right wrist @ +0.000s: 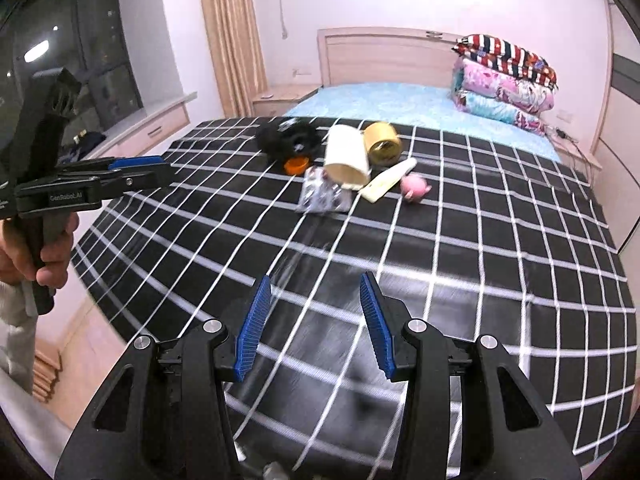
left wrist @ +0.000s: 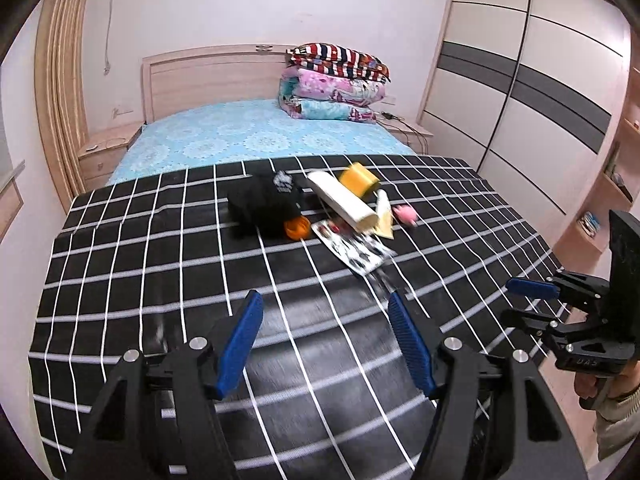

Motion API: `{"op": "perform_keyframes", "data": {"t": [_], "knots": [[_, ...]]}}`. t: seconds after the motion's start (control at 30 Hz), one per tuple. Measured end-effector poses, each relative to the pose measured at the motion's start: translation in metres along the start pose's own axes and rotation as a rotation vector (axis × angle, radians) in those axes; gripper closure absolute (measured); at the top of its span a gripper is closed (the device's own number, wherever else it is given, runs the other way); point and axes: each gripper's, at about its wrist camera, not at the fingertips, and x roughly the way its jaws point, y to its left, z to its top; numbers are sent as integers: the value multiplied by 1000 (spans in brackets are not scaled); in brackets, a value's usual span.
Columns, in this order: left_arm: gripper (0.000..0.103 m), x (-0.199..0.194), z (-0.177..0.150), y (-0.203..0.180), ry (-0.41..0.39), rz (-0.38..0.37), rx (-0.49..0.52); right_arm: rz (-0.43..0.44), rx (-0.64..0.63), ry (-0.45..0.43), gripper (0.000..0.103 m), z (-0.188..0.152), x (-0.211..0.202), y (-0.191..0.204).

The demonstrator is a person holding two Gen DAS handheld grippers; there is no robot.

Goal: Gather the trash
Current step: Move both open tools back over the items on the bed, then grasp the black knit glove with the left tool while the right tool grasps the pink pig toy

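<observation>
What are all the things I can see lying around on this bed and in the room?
Black bag: one, black, left of pile.
Orange lid: one, beside bag.
Cream cup: one, on its side.
Yellow can: one, behind cup.
Printed wrapper: one, black-white, nearest.
Cream tube: one, right of cup.
Pink toy: one, far right.
Checked cloth: one, black-white, under pile.
Folded quilts: stack, by headboard.
Left gripper: open.
Right gripper: open.
</observation>
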Motion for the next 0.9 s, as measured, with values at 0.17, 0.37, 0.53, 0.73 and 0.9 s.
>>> {"op": "perform_keyframes", "data": {"t": [0.17,0.37,0.53,0.73,0.9], "knots": [[41,19,18,11,-8,2,6,-29,8,-14,57,23,14,-15],[37,40,36,21,-6,20,10,-59,2,-19,57,44,32,-24],[37,56,49,32,-5,29,12,-85,-1,-18,57,57,46,-30],[37,85,66,47,3,22,2,-116,15,-3,57,73,67,-44],[37,111,73,59,33,23,-40,-129,44,16,57,82,87,-58]]}}
